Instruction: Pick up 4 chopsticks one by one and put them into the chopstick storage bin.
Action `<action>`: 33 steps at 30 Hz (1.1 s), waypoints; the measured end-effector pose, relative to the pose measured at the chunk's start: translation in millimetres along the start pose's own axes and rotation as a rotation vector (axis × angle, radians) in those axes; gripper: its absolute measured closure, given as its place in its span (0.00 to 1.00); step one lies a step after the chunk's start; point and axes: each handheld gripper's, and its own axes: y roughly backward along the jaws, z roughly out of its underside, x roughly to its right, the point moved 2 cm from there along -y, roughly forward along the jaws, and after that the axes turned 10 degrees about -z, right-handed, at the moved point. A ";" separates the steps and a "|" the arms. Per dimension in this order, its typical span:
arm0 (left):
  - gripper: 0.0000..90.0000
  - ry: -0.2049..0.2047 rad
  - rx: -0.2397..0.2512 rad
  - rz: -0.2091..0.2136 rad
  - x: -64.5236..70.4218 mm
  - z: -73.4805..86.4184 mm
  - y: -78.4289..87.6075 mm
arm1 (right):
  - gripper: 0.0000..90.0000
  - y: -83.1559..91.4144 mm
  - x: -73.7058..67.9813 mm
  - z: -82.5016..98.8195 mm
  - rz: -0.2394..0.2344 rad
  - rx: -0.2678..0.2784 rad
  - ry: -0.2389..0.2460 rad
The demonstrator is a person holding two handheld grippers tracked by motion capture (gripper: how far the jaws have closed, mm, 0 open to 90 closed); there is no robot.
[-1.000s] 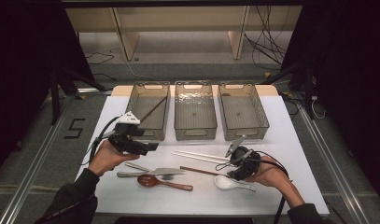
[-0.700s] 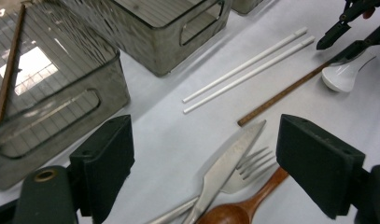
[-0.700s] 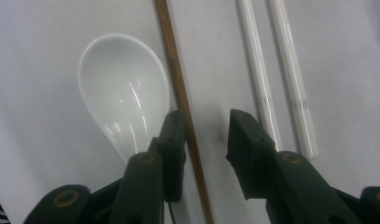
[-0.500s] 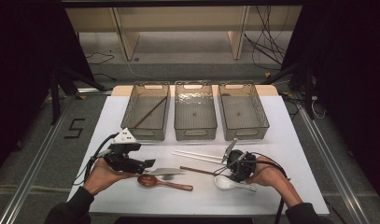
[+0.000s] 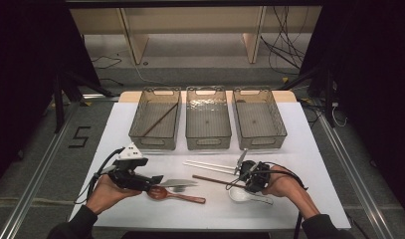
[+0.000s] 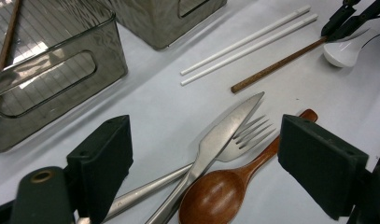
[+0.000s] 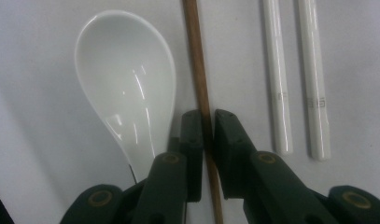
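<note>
Right gripper view: brown chopstick [image 7: 200,74] upright.

Black "5" marked on the floor [image 5: 81,137] left of the table [image 5: 309,149], chopstick print unreadable

This looks like a laboratory or a recording studio for tests, not a home. In the centre of the high view stands a plain white rectangular table [image 5: 309,149] on a grey carpet floor [image 5: 36,169]. Black curtains [image 5: 26,64] close the left and right sides of the frame. Loose black cables [image 5: 284,45] lie on the floor at the upper right, behind a light wooden frame [image 5: 135,40] at the top. A black number five [image 5: 80,137] is marked on the floor at the left, beside a metal rail [image 5: 41,184] that runs along the table
</note>
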 end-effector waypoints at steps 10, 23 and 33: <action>0.19 -0.002 -0.008 0.000 0.1 1.4 -2.5 | 0.96 -0.1 -0.3 -5.0 -0.001 -0.035 0.059; 0.20 -0.050 -0.008 0.034 10.6 -3.1 -8.0 | 0.96 29.2 -11.1 -11.1 0.029 0.082 0.112; 0.23 -0.211 -0.060 0.094 34.2 -22.9 -31.1 | 0.96 47.5 -41.1 -31.0 0.049 0.123 0.226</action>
